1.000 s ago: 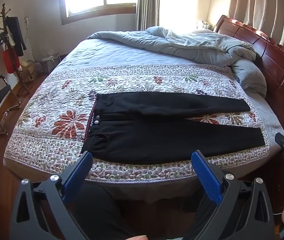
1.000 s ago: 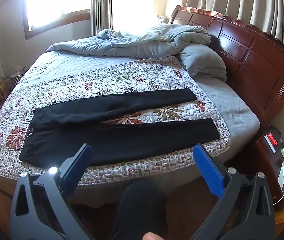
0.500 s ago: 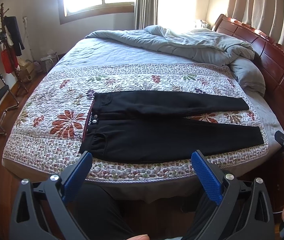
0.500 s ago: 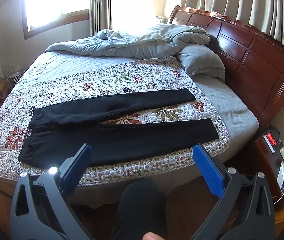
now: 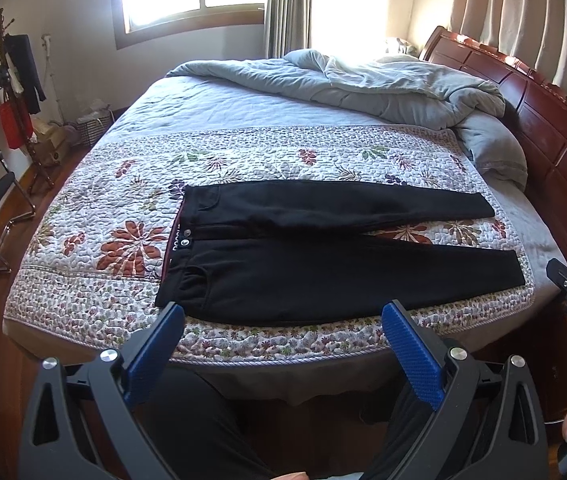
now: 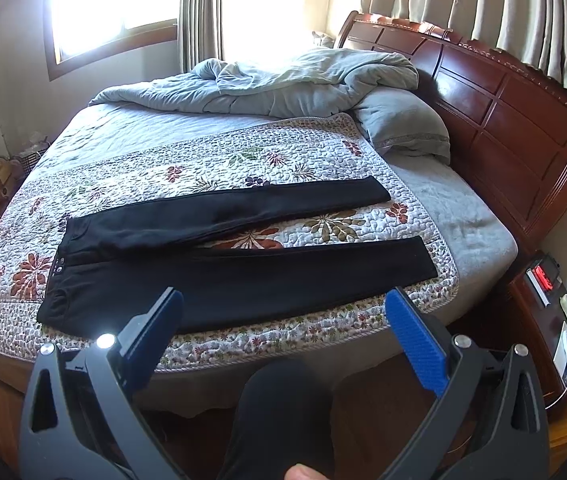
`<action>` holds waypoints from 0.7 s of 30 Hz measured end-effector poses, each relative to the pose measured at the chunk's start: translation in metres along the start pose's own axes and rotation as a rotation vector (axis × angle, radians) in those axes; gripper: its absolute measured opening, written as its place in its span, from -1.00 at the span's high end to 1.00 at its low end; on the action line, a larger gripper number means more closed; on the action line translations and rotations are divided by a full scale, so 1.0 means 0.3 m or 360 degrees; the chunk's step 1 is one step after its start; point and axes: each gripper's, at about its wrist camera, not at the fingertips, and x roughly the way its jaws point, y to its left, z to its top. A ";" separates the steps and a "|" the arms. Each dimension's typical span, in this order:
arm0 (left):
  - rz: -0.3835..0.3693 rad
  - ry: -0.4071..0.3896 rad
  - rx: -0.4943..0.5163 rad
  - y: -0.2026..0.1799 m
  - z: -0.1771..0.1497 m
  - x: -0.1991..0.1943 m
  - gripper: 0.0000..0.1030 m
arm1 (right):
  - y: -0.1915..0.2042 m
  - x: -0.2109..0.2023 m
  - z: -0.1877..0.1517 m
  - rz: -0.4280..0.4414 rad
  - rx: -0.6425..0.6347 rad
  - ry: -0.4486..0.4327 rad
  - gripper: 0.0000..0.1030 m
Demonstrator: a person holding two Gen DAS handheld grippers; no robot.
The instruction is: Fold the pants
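Both grippers, left and right, staying wide open, empty, edging slightly nearer the unfolded black pants.

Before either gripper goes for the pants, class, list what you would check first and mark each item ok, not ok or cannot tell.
1. Pants lie flat on the quilt: ok.
2. Legs spread apart, not overlapping: ok.
3. Left gripper open, holding nothing: ok.
4. Right gripper open, holding nothing: ok.
5. Quilt around the pants free of clutter: ok.
6. Pockets emptied: cannot tell.
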 end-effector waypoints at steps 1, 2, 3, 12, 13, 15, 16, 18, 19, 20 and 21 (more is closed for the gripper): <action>-0.0001 0.0000 0.0001 0.001 0.000 -0.001 -0.93 | 0.000 0.000 0.000 -0.0001 0.0000 0.0001 -0.95; -0.0002 -0.0001 0.0000 0.002 0.000 -0.001 -0.93 | -0.001 0.000 -0.001 0.0000 -0.0001 0.0000 -0.95; -0.0001 -0.0001 -0.0001 0.001 0.000 -0.001 -0.93 | -0.001 0.000 0.000 -0.0001 0.0000 0.0001 -0.95; -0.0003 0.0004 -0.0004 -0.005 0.002 -0.001 -0.93 | -0.004 -0.002 -0.001 -0.0002 -0.0004 0.0002 -0.95; -0.0004 0.0006 -0.0006 -0.004 0.003 -0.001 -0.93 | -0.005 -0.002 -0.001 -0.0002 -0.0004 0.0003 -0.95; -0.0003 0.0005 -0.0011 0.000 0.003 -0.001 -0.93 | -0.004 -0.002 -0.002 0.0001 -0.0003 0.0001 -0.95; -0.0002 0.0005 -0.0012 0.000 0.003 -0.001 -0.93 | -0.006 -0.001 -0.002 -0.0001 -0.0003 0.0001 -0.95; -0.0001 0.0005 -0.0011 -0.001 0.002 -0.001 -0.93 | -0.003 0.000 -0.002 0.0002 -0.0001 0.0004 -0.95; 0.0000 0.0004 -0.0012 0.000 0.001 -0.001 -0.93 | -0.003 0.001 -0.002 0.0004 0.0000 0.0004 -0.95; 0.0001 0.0004 -0.0012 0.001 0.001 -0.001 -0.93 | -0.003 0.001 -0.002 0.0003 -0.0001 0.0004 -0.95; 0.0002 0.0002 -0.0014 0.003 0.000 -0.001 -0.93 | -0.003 0.000 -0.001 0.0004 -0.0001 0.0006 -0.95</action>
